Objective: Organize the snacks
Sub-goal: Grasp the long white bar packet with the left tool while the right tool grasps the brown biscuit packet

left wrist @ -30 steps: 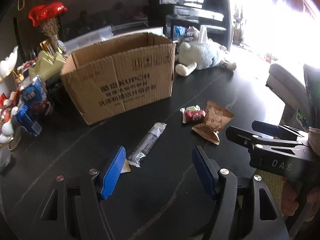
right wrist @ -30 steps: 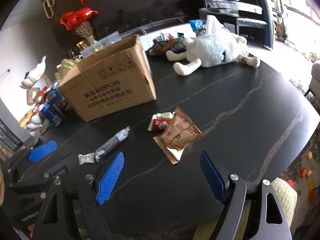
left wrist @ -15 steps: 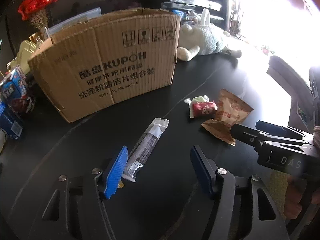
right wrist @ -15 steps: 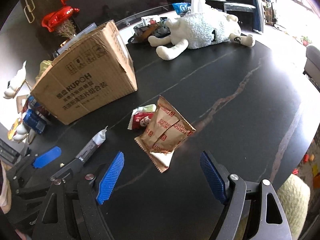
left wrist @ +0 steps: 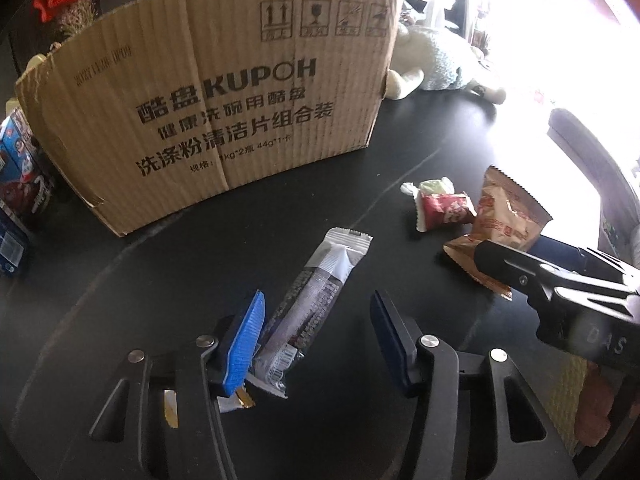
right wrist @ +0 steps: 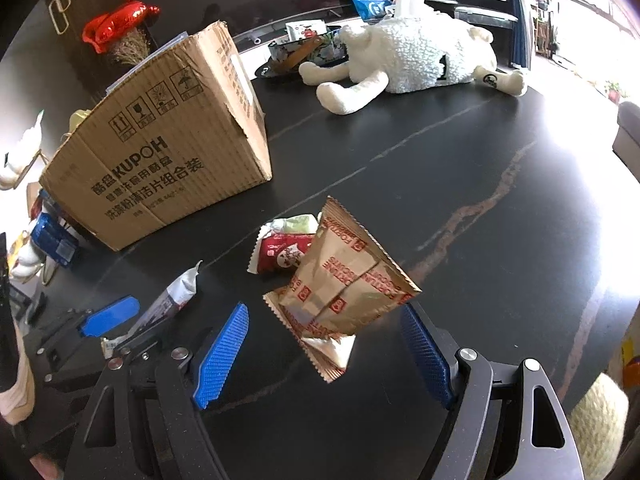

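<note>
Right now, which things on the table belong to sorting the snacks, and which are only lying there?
For the job:
silver snack bar
brown biscuit bag
red candy packet
green candy packet
cardboard box

Just lying about:
plush sheep
red foil balloons
tissue pack

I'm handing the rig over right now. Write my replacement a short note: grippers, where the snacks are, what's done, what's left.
Left gripper: jaws closing around the near end of the silver snack bar, which lies on the black table; the right pad is not on it yet.
Right gripper: open, straddling the brown biscuit packet, not gripping.
Also on the table: a small red-and-green snack tucked against the biscuit packet.
Cardboard box: upright behind the snacks; its inside is not visible.
Done: nothing visibly boxed.
Left: probably grip the bar and the packet, drop both into the box, then fetch the red-and-green one.
</note>
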A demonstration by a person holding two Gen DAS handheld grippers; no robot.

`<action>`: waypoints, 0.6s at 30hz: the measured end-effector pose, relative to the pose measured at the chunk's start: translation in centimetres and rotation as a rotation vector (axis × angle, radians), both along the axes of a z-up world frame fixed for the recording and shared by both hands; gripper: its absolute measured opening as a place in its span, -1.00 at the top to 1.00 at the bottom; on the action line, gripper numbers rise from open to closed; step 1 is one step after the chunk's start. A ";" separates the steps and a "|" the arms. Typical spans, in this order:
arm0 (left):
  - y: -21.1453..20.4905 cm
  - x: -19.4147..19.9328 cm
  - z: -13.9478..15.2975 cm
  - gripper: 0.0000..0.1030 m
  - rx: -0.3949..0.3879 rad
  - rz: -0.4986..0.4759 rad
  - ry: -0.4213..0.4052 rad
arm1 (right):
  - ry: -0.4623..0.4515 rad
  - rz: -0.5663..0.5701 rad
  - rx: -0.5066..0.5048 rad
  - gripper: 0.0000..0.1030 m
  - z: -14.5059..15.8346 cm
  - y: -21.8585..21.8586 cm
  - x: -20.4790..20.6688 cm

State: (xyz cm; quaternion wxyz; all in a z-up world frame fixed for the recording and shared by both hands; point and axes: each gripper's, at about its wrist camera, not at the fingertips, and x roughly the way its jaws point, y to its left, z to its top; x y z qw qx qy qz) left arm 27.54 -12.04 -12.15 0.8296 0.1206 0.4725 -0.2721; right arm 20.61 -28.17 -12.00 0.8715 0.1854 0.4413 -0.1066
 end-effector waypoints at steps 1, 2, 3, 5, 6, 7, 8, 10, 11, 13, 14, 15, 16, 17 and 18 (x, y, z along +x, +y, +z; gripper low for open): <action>-0.1 0.1 -0.1 -0.02 -0.002 -0.001 0.008 | -0.009 0.012 0.002 -0.50 0.0 0.1 0.1; -0.1 0.3 -0.2 0.01 -0.002 -0.001 0.012 | -0.016 0.020 -0.001 -0.44 0.0 0.2 0.2; -0.1 0.4 -0.3 0.03 -0.002 0.001 0.015 | -0.020 0.027 -0.004 -0.39 -0.1 0.4 0.3; -0.1 0.6 -0.4 0.11 0.002 0.008 0.014 | -0.023 0.041 0.003 -0.18 -0.3 0.5 0.6; -0.1 0.6 -0.5 0.14 0.002 0.009 0.015 | -0.019 0.045 0.006 -0.14 -0.4 0.5 0.7; -0.1 0.8 -0.6 0.20 0.001 0.011 0.019 | -0.011 0.045 0.013 -0.02 -0.7 0.4 0.8; -0.1 0.8 -0.7 0.25 0.001 0.012 0.021 | -0.009 0.048 0.020 0.02 -0.8 0.4 0.9; 0.0 0.9 -0.9 0.34 0.001 0.011 0.028 | -0.010 0.050 0.018 0.11 -0.9 0.5 0.9; 0.1 0.9 -0.9 0.38 -0.002 0.013 0.029 | -0.017 0.053 0.014 0.13 -0.8 0.6 0.9; 0.0 0.9 -1.0 0.48 -0.004 0.018 0.025 | -0.022 0.059 0.005 0.15 -0.7 0.7 0.9; -0.1 0.9 -1.0 0.52 -0.004 0.020 0.026 | -0.027 0.065 0.005 0.16 -0.6 0.8 0.8; 0.0 0.9 -1.0 0.53 -0.008 0.020 0.028 | -0.031 0.069 0.004 0.16 -0.5 0.9 0.8; 0.2 0.9 -1.0 0.55 -0.014 0.026 0.029 | -0.036 0.073 0.001 0.17 -0.4 1.1 0.7; 0.3 0.8 -1.0 0.56 -0.018 0.030 0.029 | -0.041 0.081 -0.006 0.17 -0.3 1.3 0.6; 0.3 0.8 -1.0 0.56 -0.018 0.033 0.028 | -0.045 0.088 -0.011 0.17 -0.1 1.5 0.6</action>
